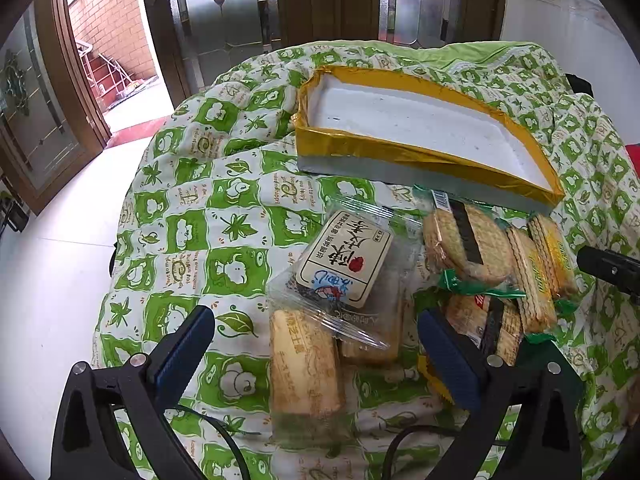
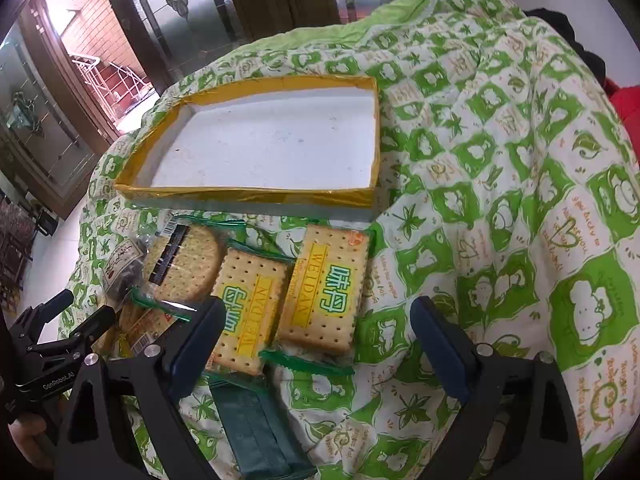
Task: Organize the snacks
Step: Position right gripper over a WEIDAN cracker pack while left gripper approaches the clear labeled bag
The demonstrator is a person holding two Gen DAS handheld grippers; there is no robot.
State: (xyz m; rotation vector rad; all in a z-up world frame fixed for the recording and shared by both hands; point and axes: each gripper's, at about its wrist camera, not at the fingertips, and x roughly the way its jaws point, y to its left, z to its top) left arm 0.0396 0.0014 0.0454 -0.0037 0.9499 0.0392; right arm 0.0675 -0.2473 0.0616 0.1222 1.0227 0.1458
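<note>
Green-and-white leaf-print cloth [image 1: 224, 208] over a table, glass doors behind. Left gripper [image 1: 316, 344] wide open, holding nothing, above a clear-wrapped cake packet [image 1: 304, 368]. Right gripper [image 2: 316, 344] wide open, empty, over two cracker packs [image 2: 324, 288]. Beyond the snacks, a gold-rimmed tray [image 2: 256, 194] with white floor.

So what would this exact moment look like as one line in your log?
left gripper: open, over snack packets | right gripper: open, over cracker packets | box: empty
</note>
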